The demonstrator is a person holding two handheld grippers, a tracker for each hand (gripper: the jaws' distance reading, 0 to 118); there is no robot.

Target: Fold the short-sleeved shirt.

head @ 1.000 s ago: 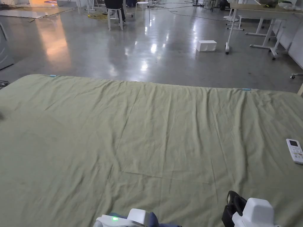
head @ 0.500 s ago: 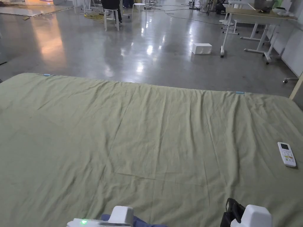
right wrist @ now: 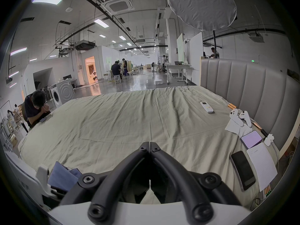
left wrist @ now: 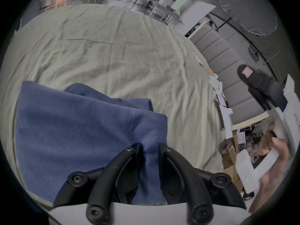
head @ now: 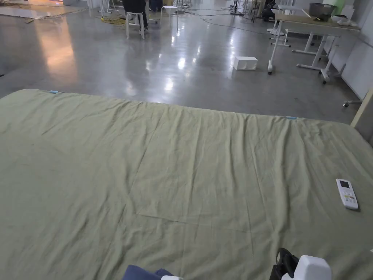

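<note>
1. The shirt (left wrist: 90, 131), blue and bunched in folds, lies at the near edge of the green sheet (head: 182, 164).
2. The left gripper (left wrist: 150, 147) has its jaws a little apart with shirt cloth between them (whether both press on it I cannot tell).
3. The right gripper (right wrist: 149, 145) has its jaws closed tip to tip on nothing, above bare sheet to the right of the shirt.
4. A remote (head: 346, 193) lies on the sheet, far right, well apart from the shirt.

Dim, even indoor light from ceiling panels (right wrist: 46, 0), glare patches on the polished floor (head: 171, 69), fisheye bending and black corners in both gripper views, a blurred hand (left wrist: 274, 160).
</note>
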